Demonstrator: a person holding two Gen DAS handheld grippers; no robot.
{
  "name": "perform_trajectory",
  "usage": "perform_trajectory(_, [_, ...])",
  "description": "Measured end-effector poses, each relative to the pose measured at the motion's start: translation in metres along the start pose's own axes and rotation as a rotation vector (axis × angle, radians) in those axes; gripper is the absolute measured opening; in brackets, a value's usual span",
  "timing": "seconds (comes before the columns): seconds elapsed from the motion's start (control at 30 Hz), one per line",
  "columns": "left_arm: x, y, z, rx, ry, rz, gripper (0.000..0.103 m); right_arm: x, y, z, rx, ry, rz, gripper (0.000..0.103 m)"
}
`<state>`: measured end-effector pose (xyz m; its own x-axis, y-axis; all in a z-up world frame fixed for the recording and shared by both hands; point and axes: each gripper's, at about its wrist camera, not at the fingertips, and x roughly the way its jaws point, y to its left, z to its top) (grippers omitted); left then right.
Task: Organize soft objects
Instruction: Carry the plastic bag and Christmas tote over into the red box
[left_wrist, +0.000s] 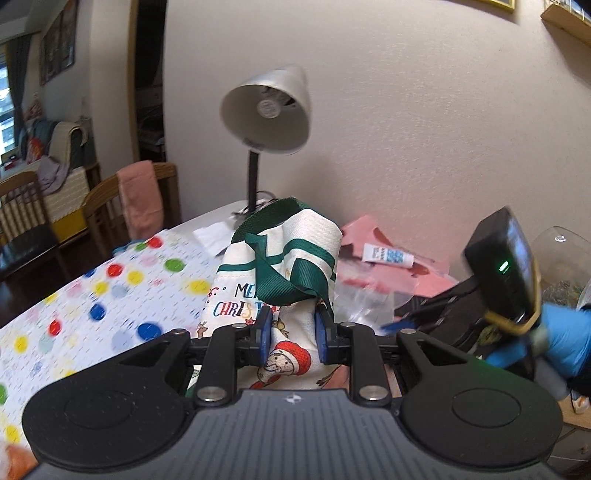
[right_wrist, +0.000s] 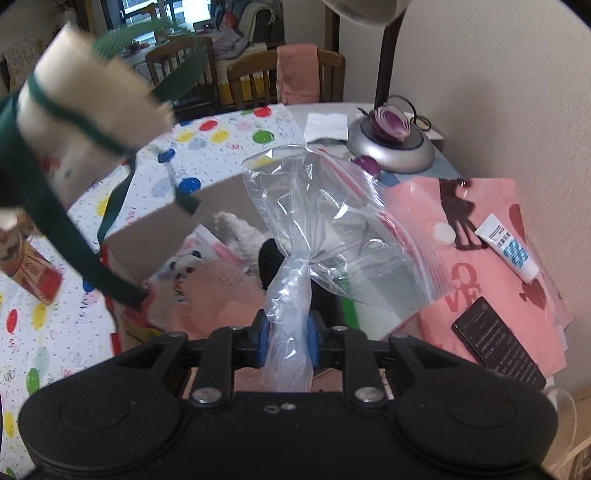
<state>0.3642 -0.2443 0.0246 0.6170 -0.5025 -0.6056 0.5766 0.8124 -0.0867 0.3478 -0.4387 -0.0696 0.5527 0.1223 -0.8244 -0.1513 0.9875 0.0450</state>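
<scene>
Worktop (right_wrist: 44, 332) under dotted cloth, open box (right_wrist: 207, 236) on it holding plush toys. Left gripper (left_wrist: 291, 332) clamped on Christmas bag (left_wrist: 280, 258), lifted above worktop. Right gripper (right_wrist: 286, 338) clamped on bunched zip bag (right_wrist: 325, 221) over box. Step, likely: carrying both to box. Next: lower, release inside.

Christmas bag (left_wrist: 280, 280): showing cream cloth, dark green stripes and green webbing straps, red-blue-teal lettering, red-hatted Santa print.

Cloth (right_wrist: 236, 127) covering worktop beside bag: showing white ground, red, yellow, blue, green dots, pale confetti flecks.

Zip bag (right_wrist: 325, 225): looking clear, red seal line along edge.

Pink cloth (right_wrist: 476, 273) beyond zip bag: carrying dark red hearts, letters, dark cat silhouette.

Tube (right_wrist: 508, 249) lying on pink cloth: white, blue print.

Lamp (left_wrist: 266, 110): wearing silver-white shade, black neck.

Glove (left_wrist: 565, 336): showing blue.

Pads (left_wrist: 264, 328): blue.
</scene>
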Motion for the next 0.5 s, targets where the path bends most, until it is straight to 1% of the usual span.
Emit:
perform_trajectory(0.13, [0.023, -0.011, 0.009, 0.011, -0.004, -0.028, 0.023, 0.013, 0.002, 0.000, -0.023, 0.024, -0.003, 0.020])
perform_trajectory(0.27, [0.050, -0.016, 0.005, -0.002, 0.034, -0.052, 0.023, 0.025, 0.003, 0.001, -0.052, 0.045, -0.009, 0.020])
perform_trajectory(0.5, [0.093, -0.014, -0.017, 0.018, 0.127, -0.012, 0.023, 0.041, -0.002, 0.005, -0.052, 0.078, 0.007, 0.020])
